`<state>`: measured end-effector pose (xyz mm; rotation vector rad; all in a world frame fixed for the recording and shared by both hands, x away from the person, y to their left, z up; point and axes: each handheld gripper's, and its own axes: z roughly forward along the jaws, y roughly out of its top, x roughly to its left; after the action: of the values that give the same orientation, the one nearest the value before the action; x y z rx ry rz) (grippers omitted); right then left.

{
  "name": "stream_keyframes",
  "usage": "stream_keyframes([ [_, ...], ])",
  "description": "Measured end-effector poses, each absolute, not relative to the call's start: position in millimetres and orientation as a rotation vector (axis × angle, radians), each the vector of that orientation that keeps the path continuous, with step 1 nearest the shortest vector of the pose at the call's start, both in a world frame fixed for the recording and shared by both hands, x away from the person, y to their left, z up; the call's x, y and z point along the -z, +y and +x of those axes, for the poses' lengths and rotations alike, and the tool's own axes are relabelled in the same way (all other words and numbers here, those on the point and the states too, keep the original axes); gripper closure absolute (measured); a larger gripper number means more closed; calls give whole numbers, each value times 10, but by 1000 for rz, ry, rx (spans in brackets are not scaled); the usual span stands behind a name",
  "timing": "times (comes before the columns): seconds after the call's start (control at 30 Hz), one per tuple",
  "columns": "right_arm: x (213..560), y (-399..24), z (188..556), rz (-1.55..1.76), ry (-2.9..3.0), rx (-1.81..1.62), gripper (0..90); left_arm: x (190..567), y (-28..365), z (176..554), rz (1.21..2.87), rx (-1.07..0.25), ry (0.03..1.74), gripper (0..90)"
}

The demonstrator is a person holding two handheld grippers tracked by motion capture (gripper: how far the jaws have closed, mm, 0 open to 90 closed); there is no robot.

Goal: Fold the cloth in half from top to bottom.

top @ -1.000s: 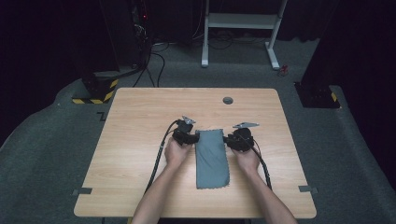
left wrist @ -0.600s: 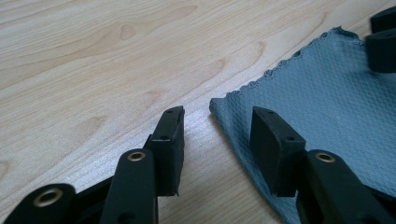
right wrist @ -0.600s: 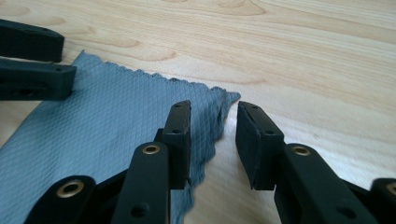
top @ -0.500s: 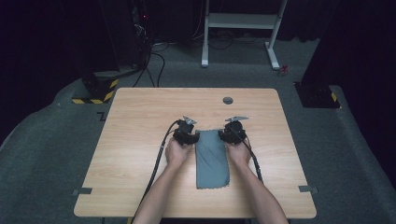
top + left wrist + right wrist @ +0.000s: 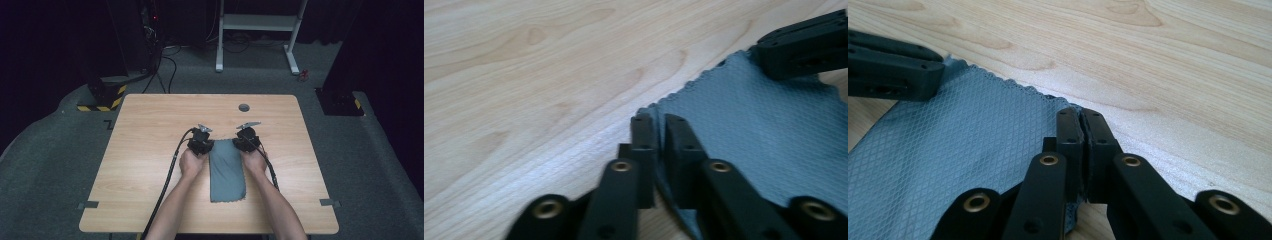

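A grey cloth (image 5: 227, 172) lies folded into a long strip on the wooden table (image 5: 150, 130), running from the middle toward the near edge. My left gripper (image 5: 211, 145) is at its far left corner, and its jaws have just closed on the cloth's edge (image 5: 764, 125); in the left gripper view the left gripper (image 5: 659, 125) pinches the hem. My right gripper (image 5: 240, 144) is at the far right corner. The right gripper (image 5: 1080, 120) has also just closed on the cloth (image 5: 958, 145). Each gripper view shows the other gripper across the fabric: the right one (image 5: 804, 45), the left one (image 5: 893, 70).
A dark round grommet (image 5: 244, 107) sits in the table near its far edge. Black cables (image 5: 170, 170) trail from the grippers back along the forearms. Beyond the table stand a white frame (image 5: 260, 22) and dark equipment on grey carpet.
My right gripper has moved left onto the cloth's far right corner. The left hand has stayed at the far left corner.
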<state>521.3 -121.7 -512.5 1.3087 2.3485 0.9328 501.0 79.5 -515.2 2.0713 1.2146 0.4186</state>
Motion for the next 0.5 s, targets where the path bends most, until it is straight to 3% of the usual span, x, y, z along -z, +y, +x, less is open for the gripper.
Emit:
stream_keyframes([
  [0.5, 4905, -1350, 5171, 1279, 2332, -1059, 895, 4879, 912, 5133, 2013, -328, 1158, 896],
])
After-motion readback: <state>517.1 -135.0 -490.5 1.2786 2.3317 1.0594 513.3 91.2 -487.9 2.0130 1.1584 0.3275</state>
